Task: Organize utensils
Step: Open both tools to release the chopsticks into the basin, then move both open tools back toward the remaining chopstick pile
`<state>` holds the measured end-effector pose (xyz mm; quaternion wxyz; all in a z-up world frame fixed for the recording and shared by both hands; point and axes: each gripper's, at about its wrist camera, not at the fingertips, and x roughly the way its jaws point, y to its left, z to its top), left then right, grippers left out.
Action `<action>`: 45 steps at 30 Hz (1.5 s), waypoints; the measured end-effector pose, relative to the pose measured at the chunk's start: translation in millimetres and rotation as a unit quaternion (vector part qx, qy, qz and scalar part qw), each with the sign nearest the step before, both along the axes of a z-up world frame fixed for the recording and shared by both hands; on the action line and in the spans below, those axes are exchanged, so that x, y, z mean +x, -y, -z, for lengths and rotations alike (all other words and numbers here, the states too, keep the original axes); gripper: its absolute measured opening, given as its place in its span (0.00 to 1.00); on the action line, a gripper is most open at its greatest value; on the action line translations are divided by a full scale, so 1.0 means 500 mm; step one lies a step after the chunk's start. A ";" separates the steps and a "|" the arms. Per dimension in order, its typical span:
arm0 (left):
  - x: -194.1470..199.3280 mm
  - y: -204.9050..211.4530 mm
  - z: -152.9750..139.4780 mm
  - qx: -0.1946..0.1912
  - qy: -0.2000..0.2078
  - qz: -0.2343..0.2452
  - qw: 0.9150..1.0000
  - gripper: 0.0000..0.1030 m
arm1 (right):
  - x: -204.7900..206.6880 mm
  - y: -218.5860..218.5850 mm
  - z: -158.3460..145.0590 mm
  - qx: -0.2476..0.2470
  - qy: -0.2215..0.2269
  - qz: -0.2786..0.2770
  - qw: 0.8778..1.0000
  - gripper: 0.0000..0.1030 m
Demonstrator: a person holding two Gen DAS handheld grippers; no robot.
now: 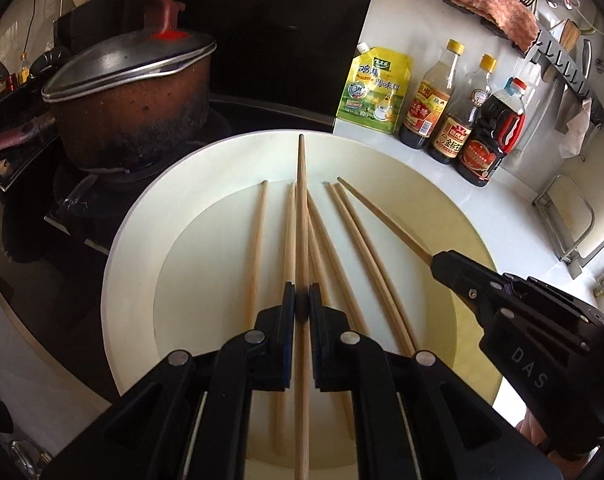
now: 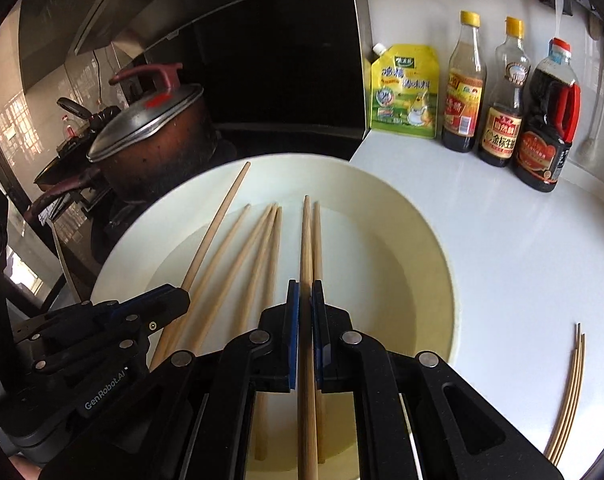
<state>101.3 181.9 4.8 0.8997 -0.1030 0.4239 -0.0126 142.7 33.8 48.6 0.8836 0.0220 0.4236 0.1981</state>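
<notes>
Left gripper (image 1: 302, 300): its black jaws with blue pads are clamping one chopstick (image 1: 302, 216), which is running straight out between them and pointing over the far rim of the plate.
Right gripper (image 2: 305, 300): its jaws are pressing together on another chopstick (image 2: 306, 248), held above the plate and pointing away from the camera.
Chopsticks: plain, pale wood, long and slender, tapering toward round tips; the grain is showing faintly.
Loose chopsticks (image 1: 341, 240): several are lying in the well of the plate, fanning out slightly, some touching each other.
Plate (image 1: 134, 240): wide, cream-white and shallow, sitting on the white counter (image 2: 501, 240) beside the stove.
Sorted pile (image 2: 569, 396): a few thin chopsticks are lying together on the counter, right of the plate.
Background: a lidded brown pot (image 1: 134, 120) and sauce bottles (image 2: 501, 112) are standing behind.
</notes>
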 end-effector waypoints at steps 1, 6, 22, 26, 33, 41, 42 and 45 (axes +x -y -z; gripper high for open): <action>0.001 -0.002 0.007 -0.002 -0.004 -0.001 1.000 0.08 | 0.002 -0.005 0.008 -0.005 -0.007 -0.002 1.000 0.06; 0.000 -0.012 0.025 -0.009 -0.014 -0.009 1.000 0.08 | 0.000 -0.011 0.027 -0.008 -0.022 -0.007 1.000 0.06; -0.062 -0.005 -0.008 -0.005 0.011 -0.028 1.000 0.37 | -0.060 0.036 0.001 0.010 0.003 0.010 1.000 0.15; -0.087 0.005 -0.014 -0.005 0.015 -0.027 1.000 0.37 | -0.089 0.065 -0.007 0.019 0.013 0.020 1.000 0.24; -0.126 0.051 -0.028 0.008 0.028 -0.015 0.999 0.47 | -0.146 0.127 -0.020 0.034 0.030 0.043 0.998 0.25; -0.166 0.141 -0.039 0.005 0.033 0.036 0.999 0.48 | -0.222 0.223 -0.021 0.022 0.051 0.076 0.996 0.31; -0.172 0.154 -0.040 0.001 0.034 0.046 0.998 0.48 | -0.229 0.236 -0.020 0.020 0.051 0.081 0.995 0.33; -0.192 0.194 -0.048 -0.001 0.042 0.071 0.997 0.50 | -0.250 0.281 -0.017 0.012 0.054 0.098 0.994 0.35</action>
